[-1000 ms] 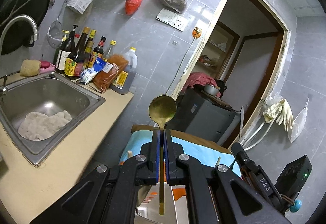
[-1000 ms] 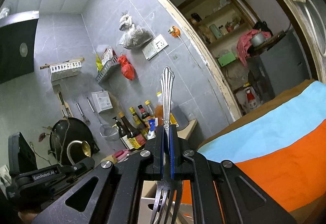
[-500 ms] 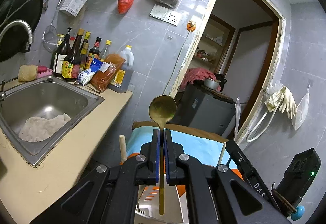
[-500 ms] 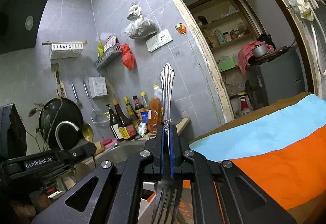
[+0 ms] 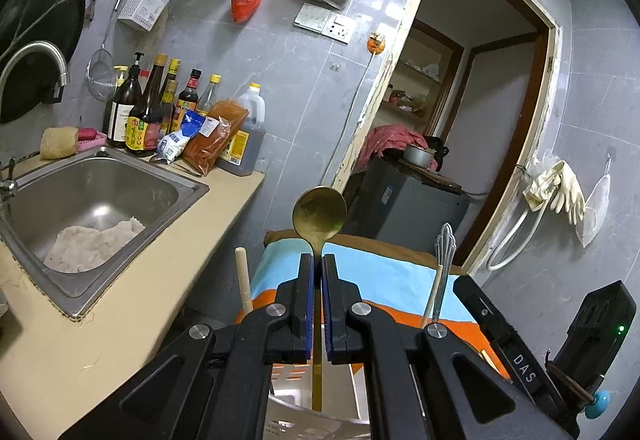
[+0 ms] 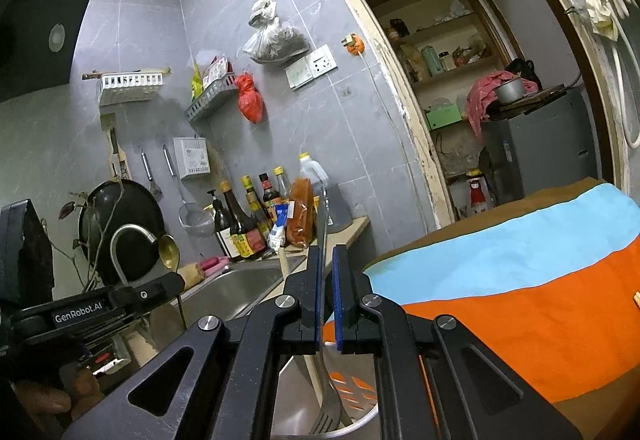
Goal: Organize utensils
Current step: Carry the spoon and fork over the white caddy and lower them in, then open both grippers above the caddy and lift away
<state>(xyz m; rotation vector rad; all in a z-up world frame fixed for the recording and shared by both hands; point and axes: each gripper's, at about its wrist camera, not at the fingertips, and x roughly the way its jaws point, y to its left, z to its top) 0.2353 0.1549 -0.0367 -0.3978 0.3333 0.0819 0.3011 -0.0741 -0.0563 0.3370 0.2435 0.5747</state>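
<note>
My left gripper (image 5: 317,269) is shut on the thin handle of a brass spoon (image 5: 319,214), bowl up, handle end over a white slotted utensil holder (image 5: 292,396). The spoon's bowl (image 6: 168,250) also shows in the right wrist view. My right gripper (image 6: 326,260) is open, its blue pads a small gap apart. A silver fork (image 6: 325,360) leans between them, tines down in the holder (image 6: 360,420), ornate handle top (image 5: 445,244) seen from the left wrist. A pale wooden stick (image 5: 243,276) stands in the holder too.
A steel sink (image 5: 92,196) with a white cloth sits left in a beige counter (image 5: 132,304). Sauce bottles (image 5: 160,112) line the tiled wall. An orange and blue cloth (image 6: 520,304) covers the surface on the right. A doorway (image 5: 460,120) opens behind.
My right gripper has opened and let go of the fork, which has dropped lower into the holder and now leans. The left gripper still holds the spoon and has lowered slightly.
</note>
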